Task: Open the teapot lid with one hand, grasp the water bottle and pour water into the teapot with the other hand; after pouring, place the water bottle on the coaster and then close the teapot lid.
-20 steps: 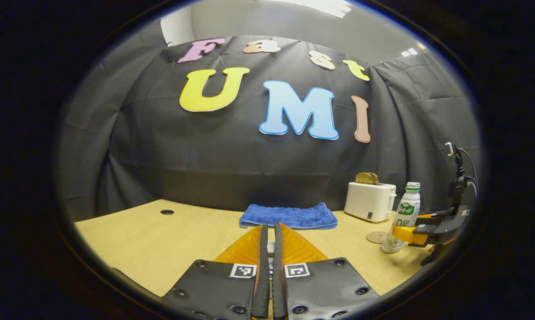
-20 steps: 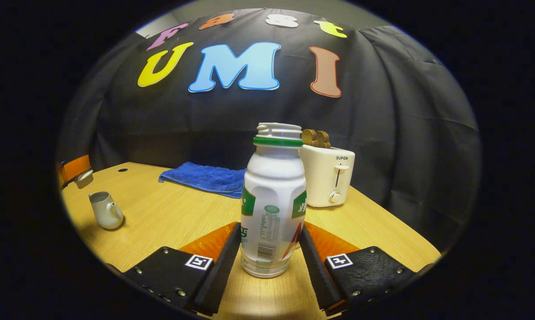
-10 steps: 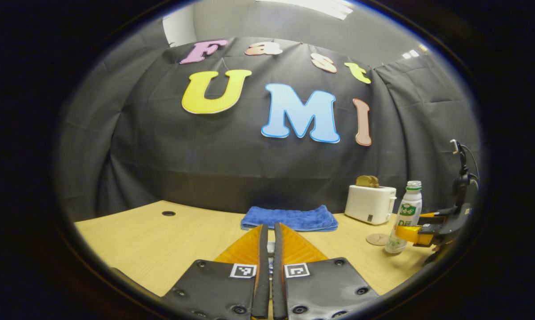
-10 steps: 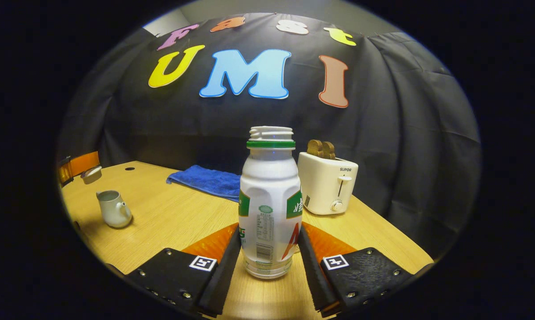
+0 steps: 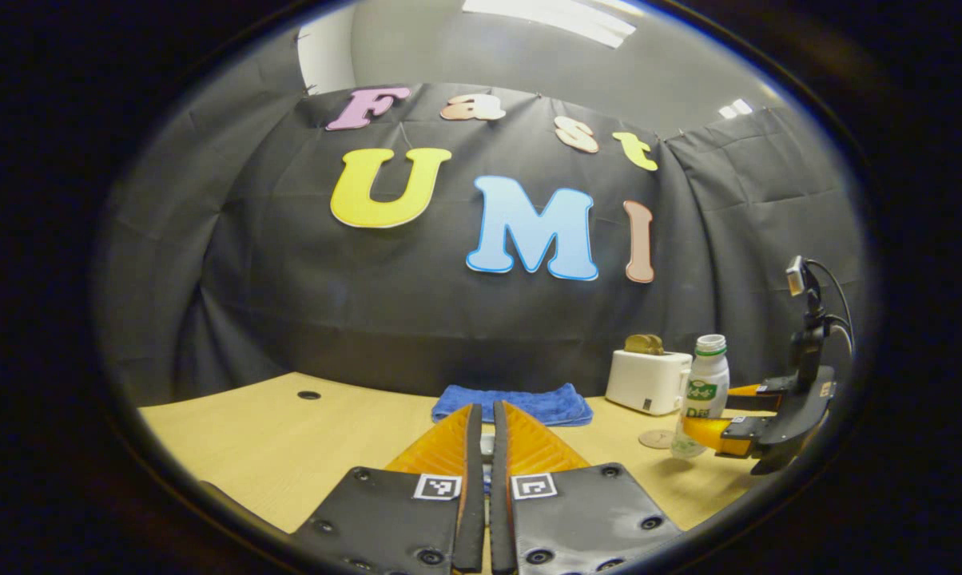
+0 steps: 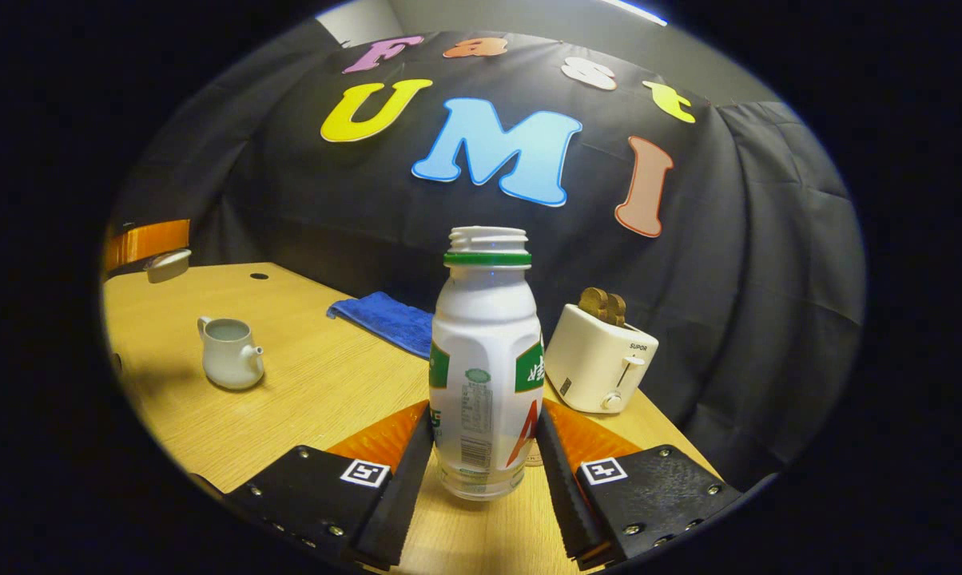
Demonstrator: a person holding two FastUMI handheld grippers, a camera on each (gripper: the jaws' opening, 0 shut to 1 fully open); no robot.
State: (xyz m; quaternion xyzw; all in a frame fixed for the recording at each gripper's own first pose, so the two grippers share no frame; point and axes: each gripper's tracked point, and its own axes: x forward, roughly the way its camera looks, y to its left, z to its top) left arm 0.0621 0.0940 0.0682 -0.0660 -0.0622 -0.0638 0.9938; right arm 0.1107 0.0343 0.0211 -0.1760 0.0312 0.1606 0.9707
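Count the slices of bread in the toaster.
2, side by side in the top of the white toaster, sticking up from its slots: one slice on the left, the other just right of it.

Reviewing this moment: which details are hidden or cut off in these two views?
- Left gripper view: what the left gripper pinches is hidden by its own fingers.
- Right gripper view: the teapot lid and its holder are cut by the edge.
- Right gripper view: the coaster sits behind the water bottle.
- The teapot water level is too small to judge.
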